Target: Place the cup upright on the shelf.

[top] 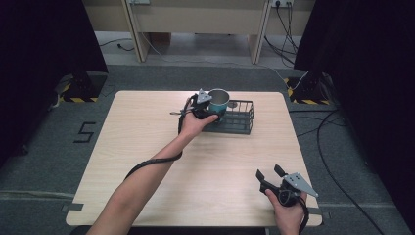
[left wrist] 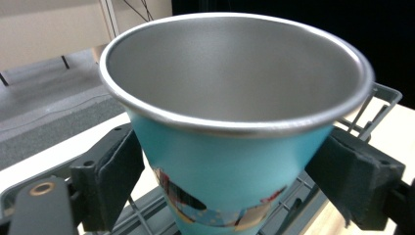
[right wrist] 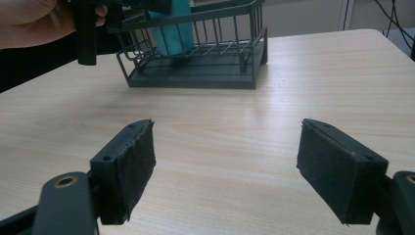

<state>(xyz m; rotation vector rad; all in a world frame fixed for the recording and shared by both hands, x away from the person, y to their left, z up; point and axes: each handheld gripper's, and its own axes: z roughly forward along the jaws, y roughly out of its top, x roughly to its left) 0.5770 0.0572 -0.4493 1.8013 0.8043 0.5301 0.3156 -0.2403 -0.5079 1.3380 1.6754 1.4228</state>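
Teal steel cup, one, clamped by left gripper inside one wire basket near table far edge, seemingly lifted. Right gripper spread, empty, near-right corner.

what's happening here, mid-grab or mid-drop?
Can't tell which from a single moment. The left gripper is closed on a teal metal cup, one jaw on each side of its wall, and holds it at the left end of the dark wire basket at the far side of the table. The cup looks empty. The right gripper sits idle near the front right edge, jaws wide open, holding nothing.
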